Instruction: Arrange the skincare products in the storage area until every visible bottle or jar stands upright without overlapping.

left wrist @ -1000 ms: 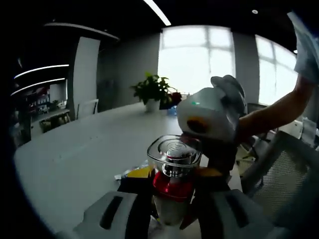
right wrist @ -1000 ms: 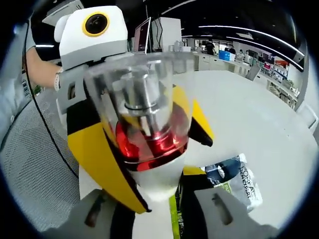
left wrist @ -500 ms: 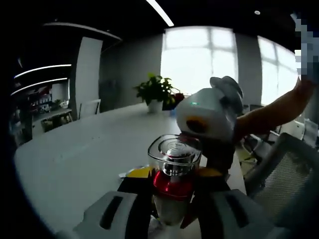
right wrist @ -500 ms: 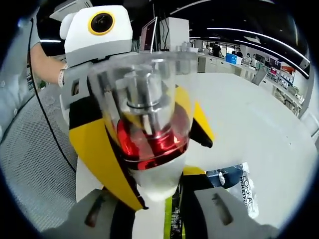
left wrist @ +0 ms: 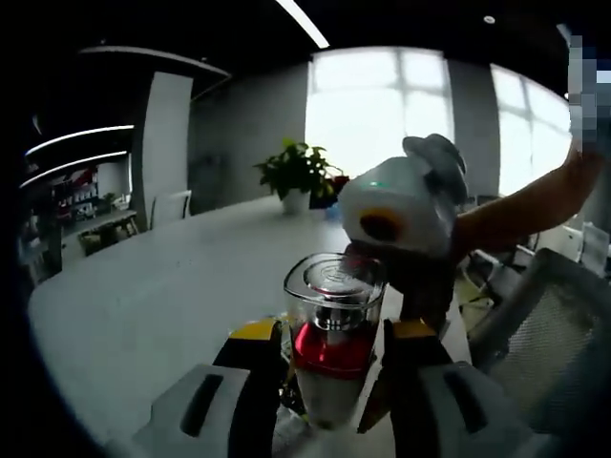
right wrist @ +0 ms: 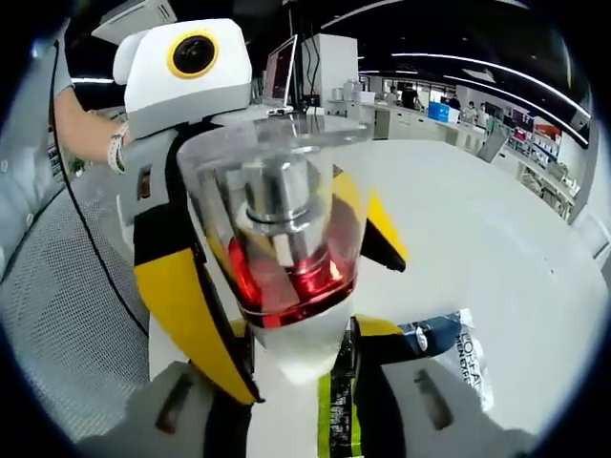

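A long white table [left wrist: 143,296] stretches away to bright windows and a potted plant [left wrist: 294,174], with broad bare room on its far side; a mesh chair [right wrist: 67,315] stands just beside its near edge. I hold one bottle [left wrist: 331,355], white-bodied with a red collar and clear cap, upright between both claws. My left gripper [left wrist: 329,382] brackets its body, jaws close at either side. My right gripper [right wrist: 291,382] seems clamped on it too, though its contact is hidden. One sachet [right wrist: 456,351] lies flat on the table beyond.
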